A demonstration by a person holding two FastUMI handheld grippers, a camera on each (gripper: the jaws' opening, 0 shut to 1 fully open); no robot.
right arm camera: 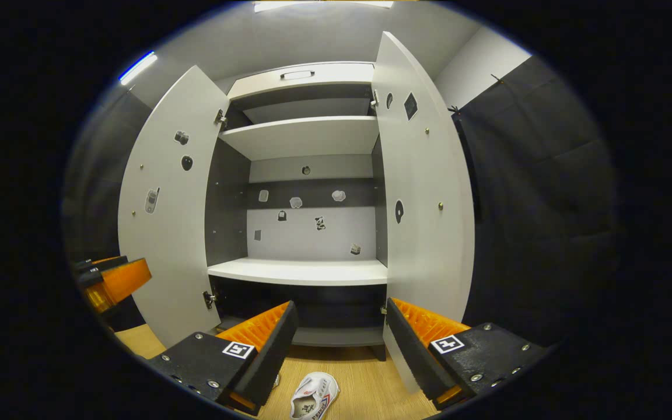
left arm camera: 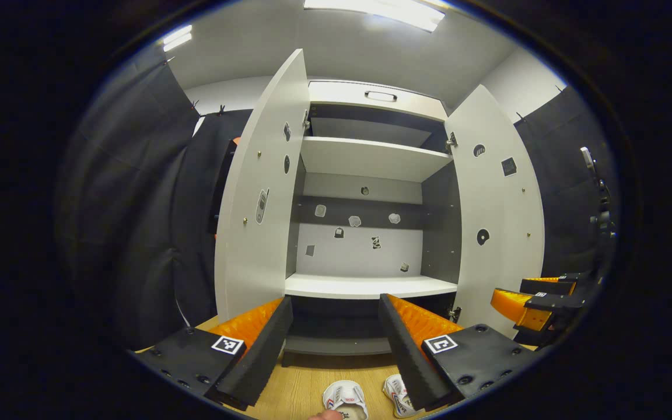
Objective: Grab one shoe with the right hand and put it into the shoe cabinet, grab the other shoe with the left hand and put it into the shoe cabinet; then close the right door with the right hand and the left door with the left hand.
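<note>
Left gripper (left arm camera: 331, 344): fingers spread wide, nothing between them, held above the wooden floor (left arm camera: 301, 388) facing the shoe cabinet (left arm camera: 365, 175). Right gripper (right arm camera: 336, 344): fingers likewise apart and empty, also facing the cabinet.

Just below the left fingers, two white shoes (left arm camera: 346, 399) lie side by side on the floor (the second one (left arm camera: 397, 395) partly hidden behind the right-hand finger). In the right gripper view one white shoe (right arm camera: 314, 396) lies on the floor between the fingers, in front of the cabinet base.

Both cabinet doors stand swung open: left door (left arm camera: 260, 192), right door (left arm camera: 496, 210). Shelves bare of shoes; small stickers dot the back panel (left arm camera: 359, 245) and door insides.

The right gripper also appears at the right edge of the left gripper view (left arm camera: 537, 300); black cloth hangs either side.
</note>
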